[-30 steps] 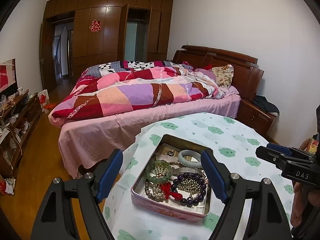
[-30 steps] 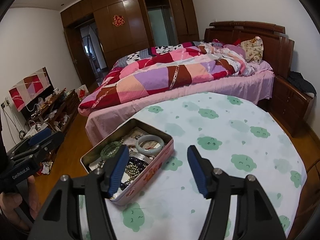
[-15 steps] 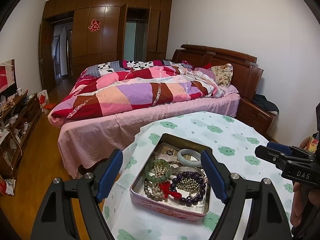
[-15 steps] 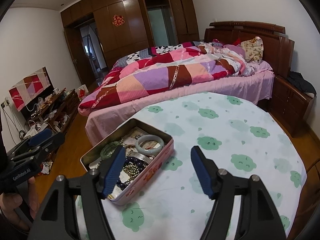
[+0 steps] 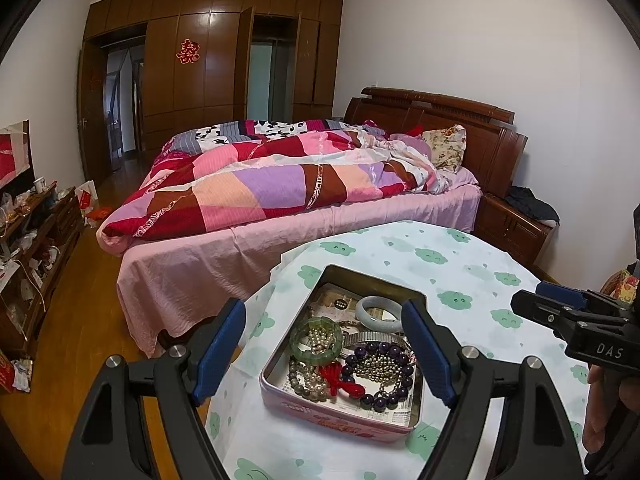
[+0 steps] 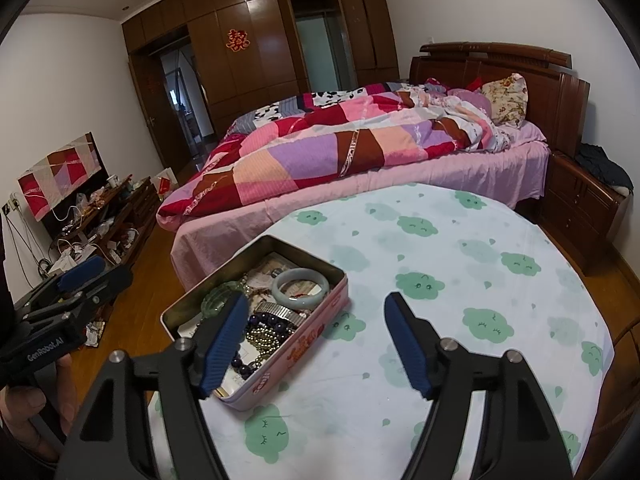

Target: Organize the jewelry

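Both tongs [image 5: 324, 350] around jewelry tin [image 5: 332, 416]

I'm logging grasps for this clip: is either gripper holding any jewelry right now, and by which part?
Nothing is held. The left gripper and right gripper are both open above the tin; the jewelry lies inside.

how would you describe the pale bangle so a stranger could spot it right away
On the round table with the green-cloud cloth sits an open pink tin of jewelry. The pale bangle lies at its far end: one smooth, solid milky ring, unlike the beaded strands beside it.
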